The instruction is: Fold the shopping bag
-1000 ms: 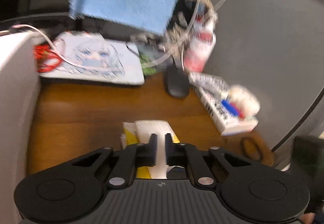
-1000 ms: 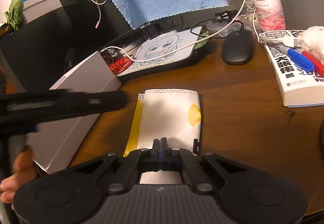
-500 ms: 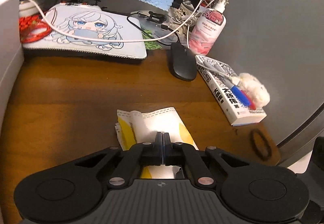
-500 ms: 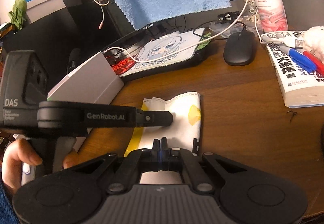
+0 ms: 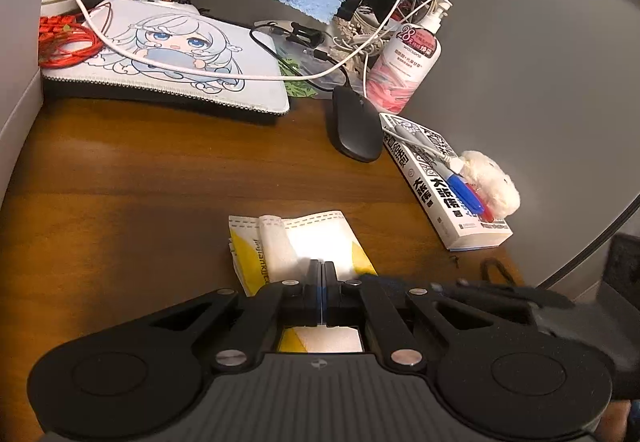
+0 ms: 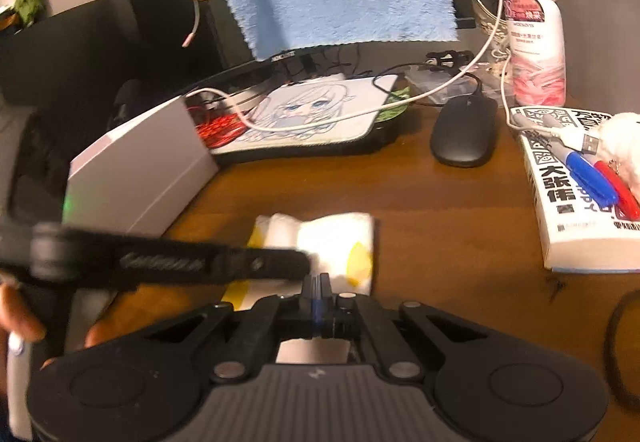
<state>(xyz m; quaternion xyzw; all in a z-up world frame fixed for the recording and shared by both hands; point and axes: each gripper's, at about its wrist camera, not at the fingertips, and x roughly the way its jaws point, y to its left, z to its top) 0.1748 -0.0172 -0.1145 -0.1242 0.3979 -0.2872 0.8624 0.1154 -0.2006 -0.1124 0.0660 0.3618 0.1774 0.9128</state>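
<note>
The white and yellow shopping bag [image 5: 320, 238] [image 6: 340, 238] lies as a short folded pack on the brown desk, its far edge doubled over with a rolled handle showing. My left gripper [image 5: 321, 266] is shut, pinching a raised fold of the bag; in the right wrist view the left gripper [image 6: 306, 262] reaches in from the left, held by a hand. My right gripper [image 6: 318, 280] is shut with its tips at the bag's near end; whether fabric is caught in it is unclear. It shows blurred as the right gripper [image 5: 364, 277] beside the left one.
A white box [image 6: 140, 178] stands at the left. Behind the bag lie a printed pouch [image 5: 172, 58], a black mouse [image 5: 354, 130] and a lotion bottle [image 5: 404, 70]. A book [image 5: 440, 186] with pens sits on the right, with a black hair tie [image 5: 496, 270] near it.
The left gripper went from open to shut on the bag's far edge and drew it toward the near end, so the bag now lies shorter. The right gripper stayed shut and shifted slightly.
</note>
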